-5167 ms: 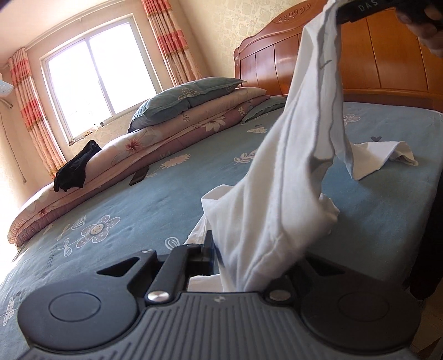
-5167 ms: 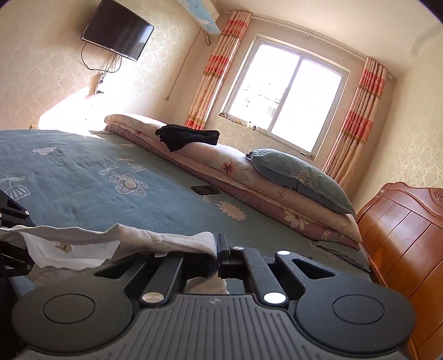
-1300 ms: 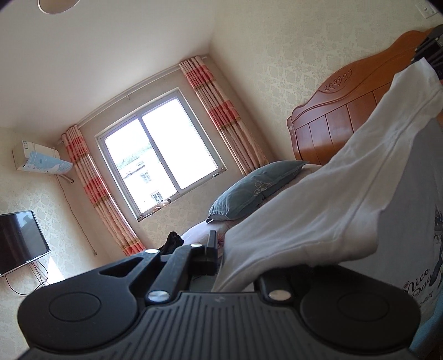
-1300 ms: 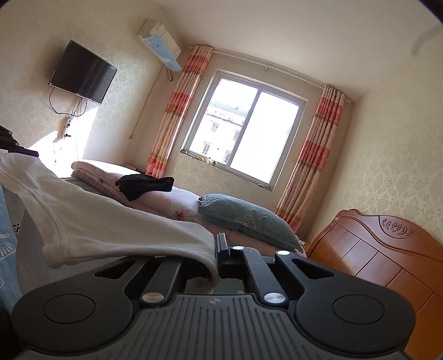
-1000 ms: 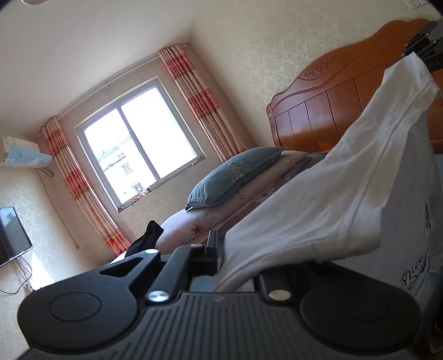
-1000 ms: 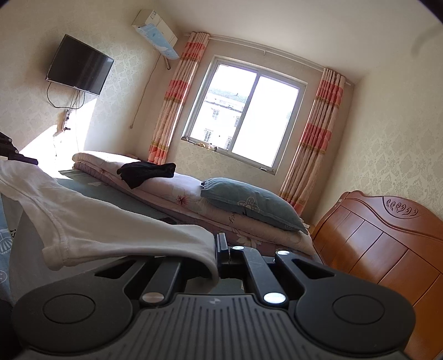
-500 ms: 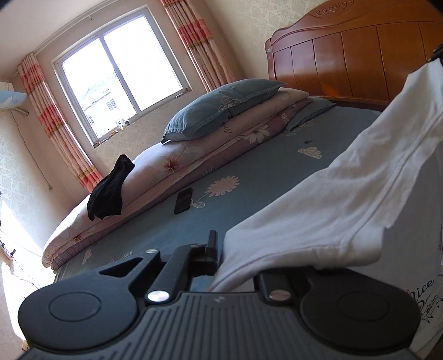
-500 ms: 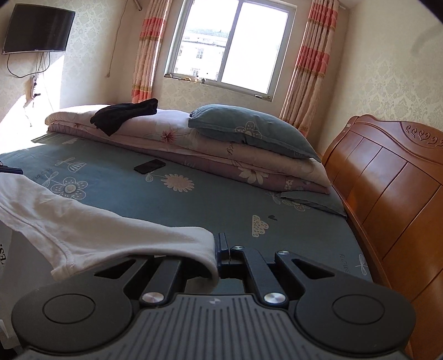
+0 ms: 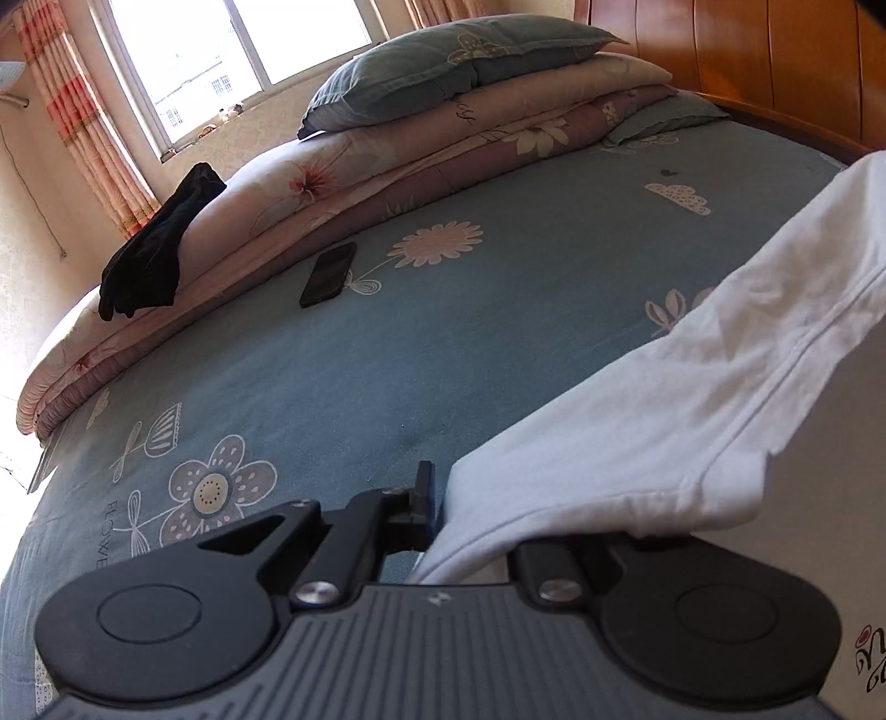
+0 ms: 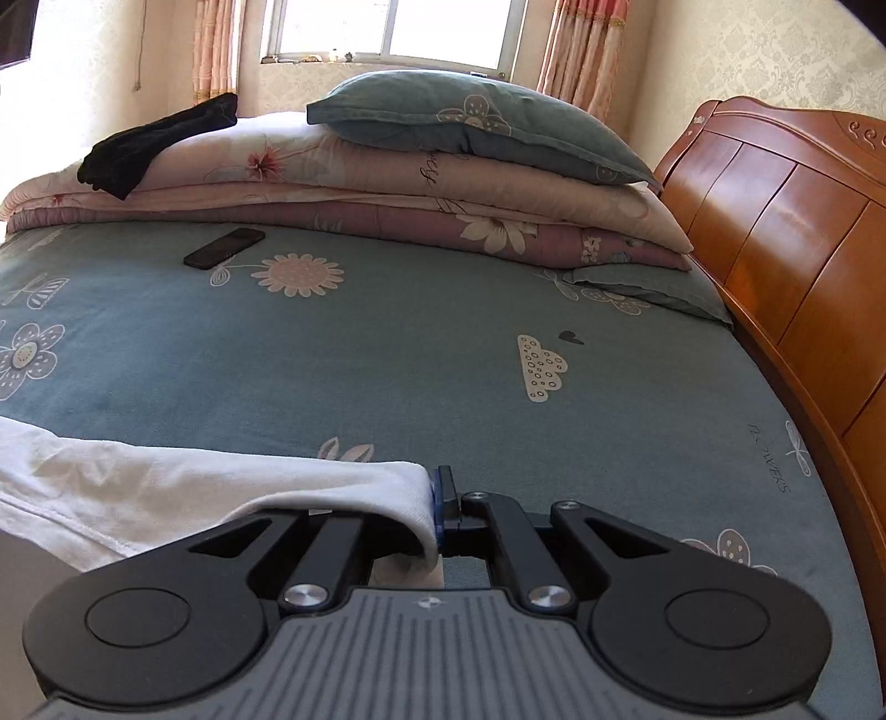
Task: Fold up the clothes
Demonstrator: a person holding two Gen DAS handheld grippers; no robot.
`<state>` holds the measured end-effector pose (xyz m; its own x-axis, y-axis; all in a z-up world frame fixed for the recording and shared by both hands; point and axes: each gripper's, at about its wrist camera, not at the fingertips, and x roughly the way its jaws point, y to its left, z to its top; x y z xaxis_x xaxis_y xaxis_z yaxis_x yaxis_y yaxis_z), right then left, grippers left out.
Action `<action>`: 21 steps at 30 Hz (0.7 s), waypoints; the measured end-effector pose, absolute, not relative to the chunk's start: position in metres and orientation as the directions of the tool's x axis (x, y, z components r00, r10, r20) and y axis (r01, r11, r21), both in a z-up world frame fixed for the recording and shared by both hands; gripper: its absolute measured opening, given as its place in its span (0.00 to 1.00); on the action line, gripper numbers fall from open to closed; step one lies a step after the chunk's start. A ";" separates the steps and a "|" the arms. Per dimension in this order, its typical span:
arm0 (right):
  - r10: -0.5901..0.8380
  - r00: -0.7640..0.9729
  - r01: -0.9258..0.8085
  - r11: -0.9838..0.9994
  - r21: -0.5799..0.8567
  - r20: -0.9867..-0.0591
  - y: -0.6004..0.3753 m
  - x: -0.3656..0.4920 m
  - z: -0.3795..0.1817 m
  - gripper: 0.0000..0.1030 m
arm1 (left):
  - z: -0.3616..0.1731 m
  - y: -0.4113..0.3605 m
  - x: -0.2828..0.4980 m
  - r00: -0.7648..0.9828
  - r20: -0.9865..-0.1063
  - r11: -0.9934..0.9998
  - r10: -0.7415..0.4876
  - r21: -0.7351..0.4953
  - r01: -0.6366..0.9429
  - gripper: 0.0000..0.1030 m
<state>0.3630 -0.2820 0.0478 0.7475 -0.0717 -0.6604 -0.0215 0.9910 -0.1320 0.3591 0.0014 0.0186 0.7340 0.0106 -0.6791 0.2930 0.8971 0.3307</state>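
Place: a home bedroom, sun coming in.
Bed: taking up most of the room, wearing a blue flowered sheet.
Headboard: carved wood, standing at the right.
Bedding: folded quilts carrying a pillow.
Window: curtains hanging beside it.

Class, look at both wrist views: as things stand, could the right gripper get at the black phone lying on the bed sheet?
Probably not yet: the right gripper is shut on the white shirt. The phone lies uncovered, far across the sheet.
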 end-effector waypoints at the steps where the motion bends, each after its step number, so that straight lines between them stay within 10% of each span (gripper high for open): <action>1: -0.076 0.740 -0.017 0.991 -0.132 -0.668 -0.281 0.374 0.038 0.04 | 0.012 0.000 0.367 0.727 -0.686 0.896 0.018 0.334 0.293 0.10; 10: -0.091 0.668 -0.035 0.988 -0.153 -0.739 -0.270 0.440 -0.042 0.05 | -0.051 -0.001 0.420 0.645 -0.763 0.903 0.043 0.306 0.302 0.11; 12: -0.101 0.664 -0.062 0.980 -0.189 -0.741 -0.267 0.440 -0.053 0.12 | -0.066 -0.004 0.423 0.631 -0.774 0.893 0.057 0.323 0.315 0.14; 16: -0.126 0.645 -0.119 0.957 -0.263 -0.754 -0.263 0.436 -0.070 0.54 | -0.080 -0.008 0.420 0.659 -0.739 0.854 0.141 0.427 0.296 0.49; 21: -0.138 0.617 -0.165 0.940 -0.298 -0.775 -0.265 0.416 -0.069 0.54 | -0.072 -0.008 0.407 0.675 -0.717 0.818 0.176 0.488 0.305 0.53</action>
<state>0.4160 -0.2655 -0.0693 0.6165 -0.1377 -0.7752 -0.1651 0.9401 -0.2983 0.4066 -0.0078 -0.0717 0.6745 0.1762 -0.7169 0.3047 0.8181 0.4877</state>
